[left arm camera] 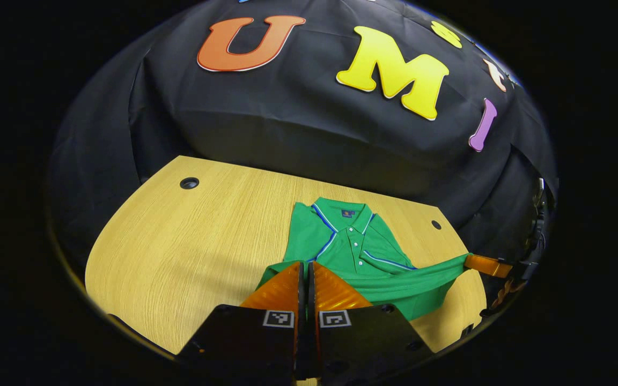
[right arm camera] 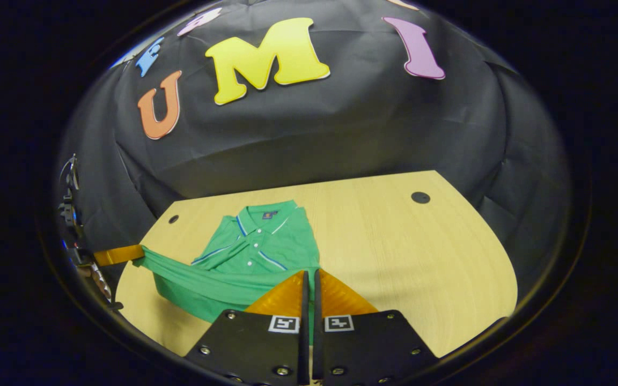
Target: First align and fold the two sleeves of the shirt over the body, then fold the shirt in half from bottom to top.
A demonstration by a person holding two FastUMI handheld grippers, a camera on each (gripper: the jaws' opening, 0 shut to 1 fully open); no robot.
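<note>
Left gripper view: left tongs [left arm camera: 306, 268] at the bottom, fingers pressed together on the near left corner of the green short-sleeved polo shirt with blue-and-white piping [left arm camera: 354, 252]. Shirt lying on the light wood-grain counter [left arm camera: 180, 257], collar at the far side, toward the black cloth wall. Sleeves folded across the chest. Bottom hem lifted off the counter and stretched in a taut band from the left tongs out to the right edge of the view, where the right tongs [left arm camera: 470, 261] pinch the other corner, closed on the fabric. Two dark round holes in the counter, one far left [left arm camera: 189, 183], one far right [left arm camera: 436, 224].

Right gripper view: right tongs [right arm camera: 309, 279] at the bottom, fingers closed on the near right corner of the shirt [right arm camera: 255, 252]. Hem band running leftward from there to the left tongs [right arm camera: 138, 254] at the left edge, clamped on that corner. Collar again at the far side, upper body flat on the counter [right arm camera: 421, 257]. Bare wood to the right of the shirt, with one hole far right [right arm camera: 420, 197] and another far left [right arm camera: 173, 219].
</note>
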